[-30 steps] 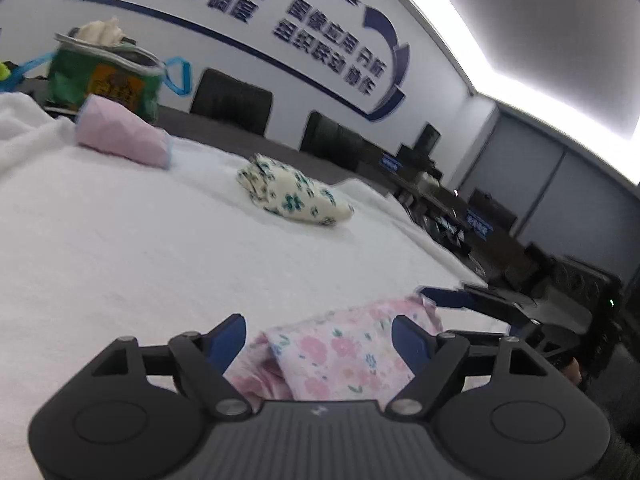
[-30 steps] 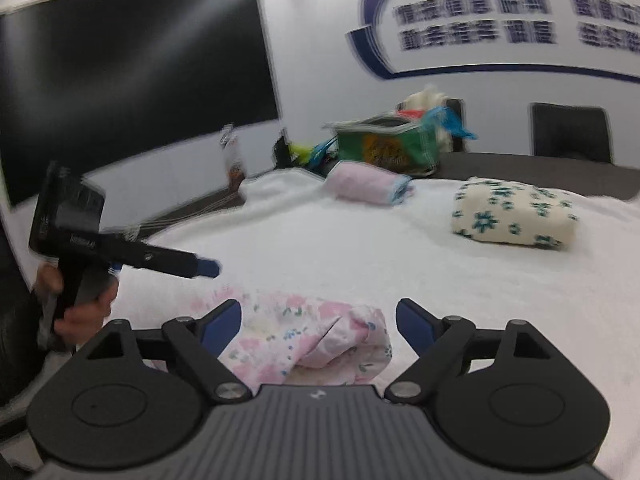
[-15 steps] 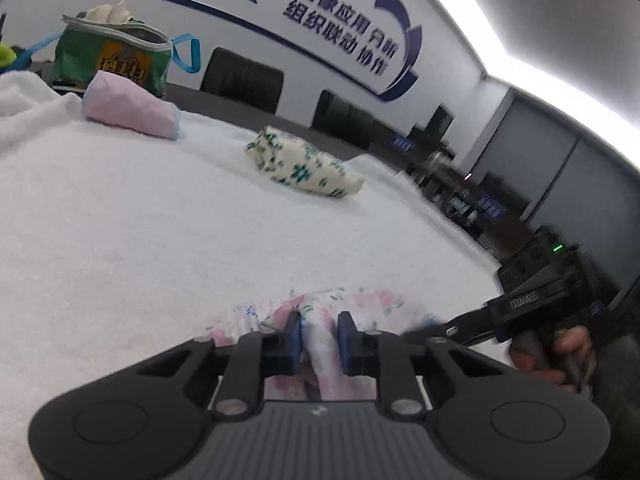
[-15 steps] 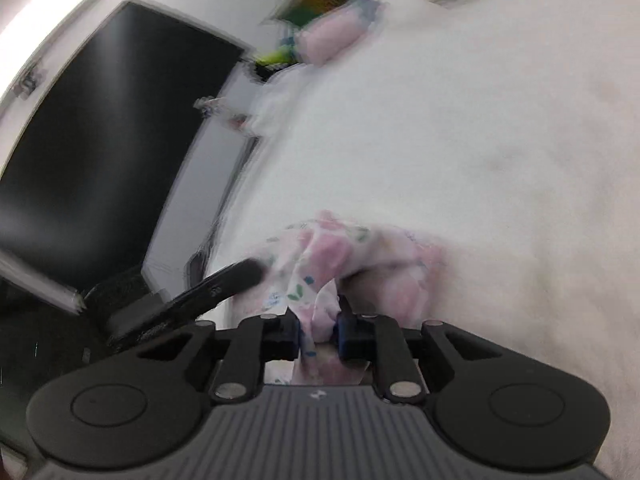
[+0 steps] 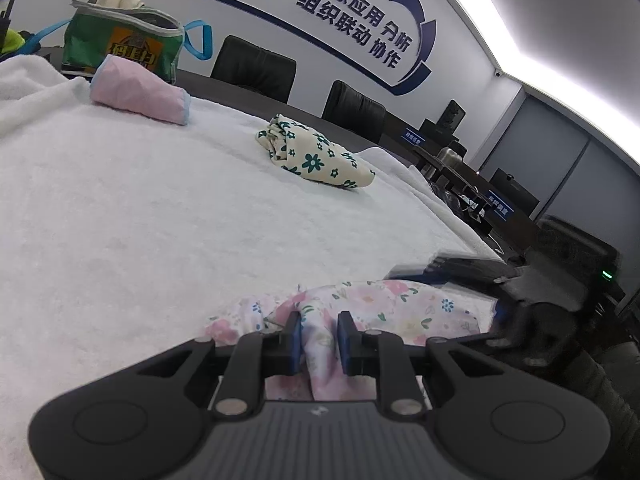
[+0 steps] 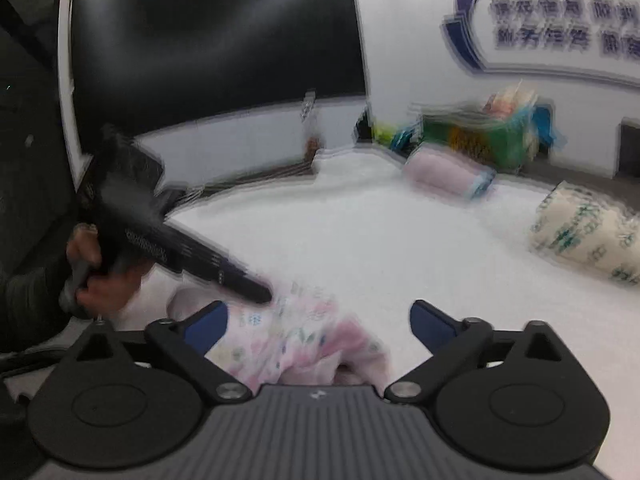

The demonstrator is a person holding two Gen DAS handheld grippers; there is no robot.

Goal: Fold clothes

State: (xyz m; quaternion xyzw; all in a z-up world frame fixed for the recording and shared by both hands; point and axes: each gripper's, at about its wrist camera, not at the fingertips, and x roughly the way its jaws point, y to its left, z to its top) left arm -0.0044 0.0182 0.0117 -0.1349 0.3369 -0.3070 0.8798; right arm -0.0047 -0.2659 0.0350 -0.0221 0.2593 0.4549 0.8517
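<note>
The pink floral garment (image 5: 384, 312) is lying bunched at the near edge of the white towel-covered table (image 5: 160, 216), and a raised fold of it is being pinched between the closed blue pads of the left gripper (image 5: 318, 338). In the left wrist view the cloth is being seen to run away from that pinch toward the right, where the right gripper (image 6: 318, 322) is being held with its fingers spread wide and nothing between them; in its own blurred view the garment is lying directly under and just ahead of the open fingers. The free part of the cloth is thus judged nearer the right gripper. A cream floral bundle (image 5: 316, 158) and a pink roll (image 5: 138, 94) are lying well apart, farther back. Behind them a green bag (image 5: 120, 40) is being shown open, with pale cloth bulging from its top.
</note>
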